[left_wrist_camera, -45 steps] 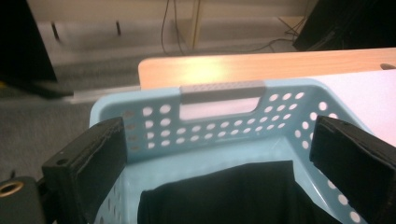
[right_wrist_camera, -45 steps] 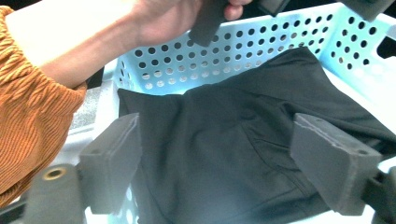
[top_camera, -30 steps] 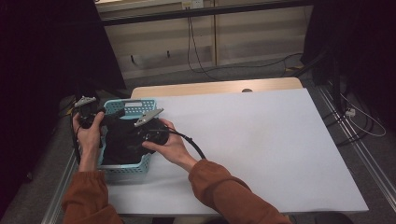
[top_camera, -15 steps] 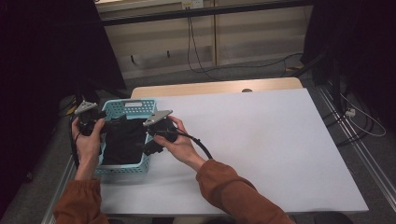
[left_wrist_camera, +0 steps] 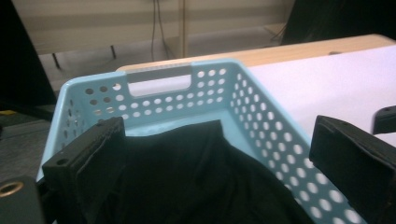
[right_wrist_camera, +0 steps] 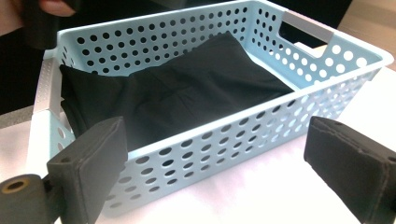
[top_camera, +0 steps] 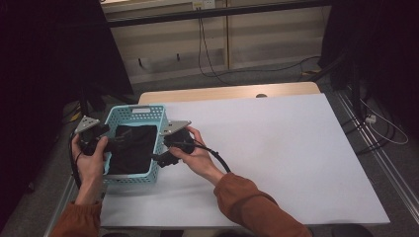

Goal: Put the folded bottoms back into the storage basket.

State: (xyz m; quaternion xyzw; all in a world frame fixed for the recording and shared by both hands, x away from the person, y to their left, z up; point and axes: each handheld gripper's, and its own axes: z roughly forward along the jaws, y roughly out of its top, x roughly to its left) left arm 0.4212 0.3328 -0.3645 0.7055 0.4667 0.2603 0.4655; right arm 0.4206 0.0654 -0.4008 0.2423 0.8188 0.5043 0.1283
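Observation:
A light blue perforated basket [top_camera: 148, 109] stands at the table's left edge and holds a folded black cloth [top_camera: 131, 148]. My left gripper [top_camera: 111, 143] is at the basket's left wall, open, with its jaws over the cloth [left_wrist_camera: 187, 177] and the basket's far handle wall [left_wrist_camera: 159, 93] ahead. My right gripper [top_camera: 157, 159] is just outside the basket's right wall, open and holding nothing. In the right gripper view its jaws [right_wrist_camera: 219, 154] face the basket's side wall [right_wrist_camera: 261, 126], with the cloth [right_wrist_camera: 187, 93] lying inside.
The basket rests on a white table cover [top_camera: 276, 148]. A wooden strip [top_camera: 227, 93] runs along the far edge. Cables [top_camera: 212, 59] lie on the floor beyond it, and dark curtains hang at both sides.
My right gripper has drawn back from over the basket to just outside its right wall. The left gripper has shifted a little toward the near side. The cloth stays in the basket.

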